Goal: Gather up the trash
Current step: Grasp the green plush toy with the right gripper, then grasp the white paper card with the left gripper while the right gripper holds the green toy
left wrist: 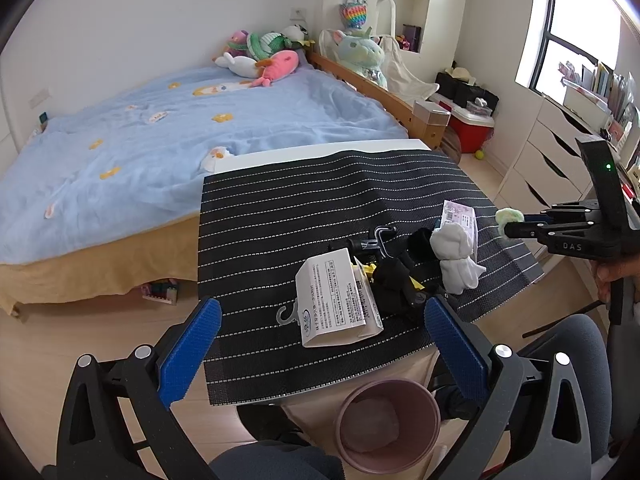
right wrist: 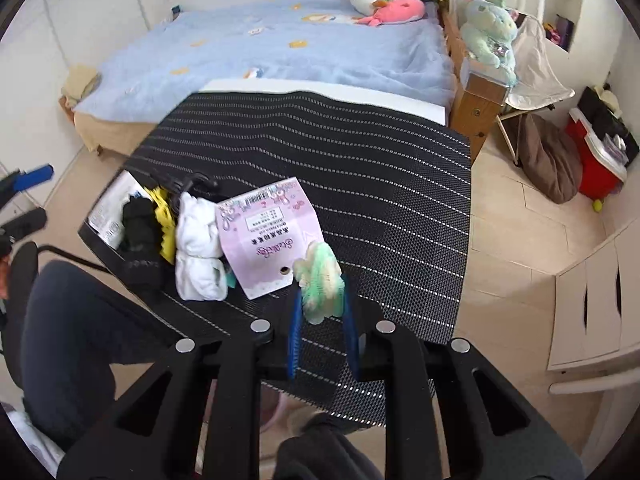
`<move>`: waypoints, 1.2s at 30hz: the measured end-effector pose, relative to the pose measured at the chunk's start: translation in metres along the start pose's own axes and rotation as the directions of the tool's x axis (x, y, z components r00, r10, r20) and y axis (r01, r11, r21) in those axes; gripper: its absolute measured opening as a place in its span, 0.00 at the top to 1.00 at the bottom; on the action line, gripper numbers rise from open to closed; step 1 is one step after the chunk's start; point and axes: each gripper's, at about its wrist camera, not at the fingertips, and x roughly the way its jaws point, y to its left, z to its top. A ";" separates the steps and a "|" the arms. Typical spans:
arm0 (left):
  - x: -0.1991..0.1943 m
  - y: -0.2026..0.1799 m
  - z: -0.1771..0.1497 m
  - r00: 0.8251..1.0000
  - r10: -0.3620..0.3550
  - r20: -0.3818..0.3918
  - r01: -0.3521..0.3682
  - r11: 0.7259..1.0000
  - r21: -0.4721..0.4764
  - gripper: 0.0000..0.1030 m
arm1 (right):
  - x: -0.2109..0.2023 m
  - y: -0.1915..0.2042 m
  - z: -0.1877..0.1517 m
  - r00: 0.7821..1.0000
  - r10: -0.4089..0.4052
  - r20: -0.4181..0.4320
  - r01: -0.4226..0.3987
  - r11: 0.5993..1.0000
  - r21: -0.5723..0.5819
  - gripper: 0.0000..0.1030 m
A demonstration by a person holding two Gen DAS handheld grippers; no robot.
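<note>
Light: bright, even daylight in both views.
Source: window [left wrist: 576, 36] at upper right of the left wrist view; its panes are blown out white.
Shadows: soft and faint on the mat [left wrist: 320, 216].
Glare: slight sheen on the white box [left wrist: 336, 300].
Blur: right wrist view slightly smeared, text on the pink card [right wrist: 268, 236] soft; left view sharper.
Distortion: strong fisheye bending, dark vignette in the corners.

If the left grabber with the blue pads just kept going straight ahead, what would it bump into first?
Probably the white cardboard package on the striped mat. It lies right between the open left gripper's fingers, closest along its line. The black sock sits just beyond; depth is hard to judge.
</note>
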 end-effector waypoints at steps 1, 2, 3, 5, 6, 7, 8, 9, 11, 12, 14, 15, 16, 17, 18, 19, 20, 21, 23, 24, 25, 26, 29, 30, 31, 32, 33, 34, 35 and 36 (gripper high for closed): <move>0.002 0.000 0.002 1.000 -0.004 -0.007 0.004 1.000 -0.001 0.05 | -0.004 0.002 0.000 1.000 0.002 0.007 -0.002 1.000 0.004 0.83; 0.005 0.001 0.003 1.000 -0.007 -0.013 0.007 1.000 -0.002 0.05 | -0.007 0.003 0.000 1.000 0.006 0.014 -0.006 1.000 0.007 0.83; 0.007 0.002 0.005 1.000 -0.011 -0.023 0.011 1.000 -0.006 0.05 | -0.011 0.006 -0.001 1.000 0.010 0.022 -0.010 1.000 0.006 0.83; 0.015 0.005 0.008 0.998 -0.020 -0.053 0.019 1.000 -0.023 0.05 | -0.016 0.010 -0.002 0.999 0.011 0.033 -0.011 1.000 0.003 0.83; 0.019 0.006 0.010 0.997 -0.023 -0.069 0.021 0.999 -0.033 0.05 | -0.019 0.012 -0.003 0.999 0.013 0.038 -0.013 1.000 0.001 0.83; 0.024 0.009 0.012 0.995 -0.026 -0.093 0.022 0.999 -0.048 0.05 | -0.020 0.014 -0.003 0.999 0.015 0.040 -0.015 1.000 0.000 0.83; 0.030 0.011 0.014 0.993 -0.031 -0.116 0.024 0.998 -0.063 0.05 | -0.021 0.016 -0.004 0.999 0.016 0.042 -0.016 1.000 -0.001 0.83; 0.034 0.014 0.015 0.990 -0.037 -0.134 0.026 0.997 -0.078 0.05 | -0.022 0.017 -0.005 0.999 0.018 0.043 -0.018 1.000 -0.004 0.83; 0.045 0.019 0.017 0.983 -0.058 -0.174 0.038 0.992 -0.118 0.05 | -0.022 0.019 -0.005 0.999 0.019 0.043 -0.018 1.000 -0.006 0.83; 0.049 0.021 0.017 0.980 -0.067 -0.185 0.043 0.991 -0.130 0.05 | -0.022 0.019 -0.006 0.999 0.019 0.042 -0.019 1.000 -0.004 0.83; 0.058 0.024 0.017 0.973 -0.067 -0.221 0.034 0.988 -0.151 0.05 | -0.021 0.019 -0.006 0.999 0.019 0.042 -0.019 1.000 0.000 0.83; 0.061 0.025 0.017 0.970 -0.068 -0.234 0.032 0.987 -0.155 0.05 | -0.021 0.019 -0.006 0.999 0.020 0.043 -0.020 1.000 0.003 0.83; 0.064 0.025 0.016 0.968 -0.066 -0.242 0.029 0.987 -0.155 0.06 | -0.022 0.019 -0.006 0.999 0.021 0.042 -0.021 1.000 0.003 0.83; 0.067 0.026 0.015 0.966 -0.063 -0.251 0.024 0.987 -0.156 0.06 | -0.022 0.020 -0.006 0.999 0.023 0.043 -0.023 1.000 0.003 0.83; 0.070 0.025 0.015 0.963 -0.063 -0.260 0.022 0.987 -0.161 0.06 | -0.022 0.020 -0.006 0.999 0.024 0.043 -0.024 1.000 0.001 0.83; 0.072 0.026 0.014 0.961 -0.073 -0.266 0.028 0.985 -0.170 0.06 | -0.022 0.021 -0.006 0.999 0.025 0.043 -0.025 1.000 -0.001 0.83; 0.074 0.027 0.013 0.959 -0.080 -0.272 0.033 0.984 -0.176 0.07 | -0.022 0.022 -0.006 0.999 0.026 0.044 -0.026 1.000 -0.002 0.83; 0.075 0.026 0.012 0.957 -0.085 -0.277 0.036 0.983 -0.180 0.11 | -0.022 0.022 -0.006 0.999 0.028 0.044 -0.028 1.000 -0.003 0.83; 0.078 0.027 0.010 0.954 -0.100 -0.283 0.046 0.980 -0.192 0.19 | -0.021 0.023 -0.006 0.999 0.028 0.045 -0.028 1.000 -0.002 0.83; 0.079 0.027 0.010 0.953 -0.103 -0.286 0.047 0.979 -0.196 0.22 | -0.021 0.023 -0.006 0.999 0.029 0.044 -0.029 1.000 -0.002 0.83; 0.080 0.028 0.009 0.952 -0.106 -0.287 0.049 0.979 -0.199 0.26 | -0.021 0.023 -0.006 0.999 0.031 0.045 -0.031 1.000 -0.002 0.83; 0.080 0.028 0.009 0.952 -0.111 -0.286 0.053 0.978 -0.203 0.28 | -0.021 0.024 -0.005 0.999 0.032 0.044 -0.032 0.999 -0.003 0.83; 0.080 0.029 0.008 0.953 -0.120 -0.280 0.061 0.976 -0.210 0.40 | -0.019 0.026 -0.005 0.998 0.036 0.043 -0.036 0.999 -0.005 0.83; 0.080 0.029 0.007 0.952 -0.123 -0.281 0.065 0.976 -0.210 0.47 | -0.019 0.027 -0.005 0.998 0.037 0.043 -0.037 0.999 -0.005 0.83; 0.080 0.029 0.007 0.952 -0.121 -0.282 0.063 0.977 -0.206 0.54 | -0.018 0.027 -0.004 0.998 0.039 0.043 -0.038 0.999 -0.006 0.83; 0.081 0.028 0.006 0.951 -0.121 -0.283 0.064 0.977 -0.203 0.54 | -0.017 0.028 -0.003 0.998 0.040 0.042 -0.040 0.999 -0.006 0.83; 0.082 0.028 0.007 0.951 -0.124 -0.283 0.068 0.977 -0.201 0.54 | -0.017 0.029 -0.003 0.998 0.042 0.042 -0.042 0.999 -0.007 0.83; 0.082 0.027 0.007 0.952 -0.124 -0.281 0.070 0.978 -0.195 0.55 | -0.017 0.029 -0.003 0.998 0.044 0.042 -0.044 0.999 -0.008 0.83; 0.082 0.026 0.006 0.953 -0.122 -0.279 0.070 0.980 -0.189 0.56 | -0.017 0.030 -0.003 0.998 0.045 0.043 -0.045 0.999 -0.010 0.83; 0.082 0.026 0.006 0.953 -0.122 -0.277 0.072 0.980 -0.184 0.59 | -0.017 0.031 -0.003 0.998 0.047 0.044 -0.046 0.999 -0.012 0.83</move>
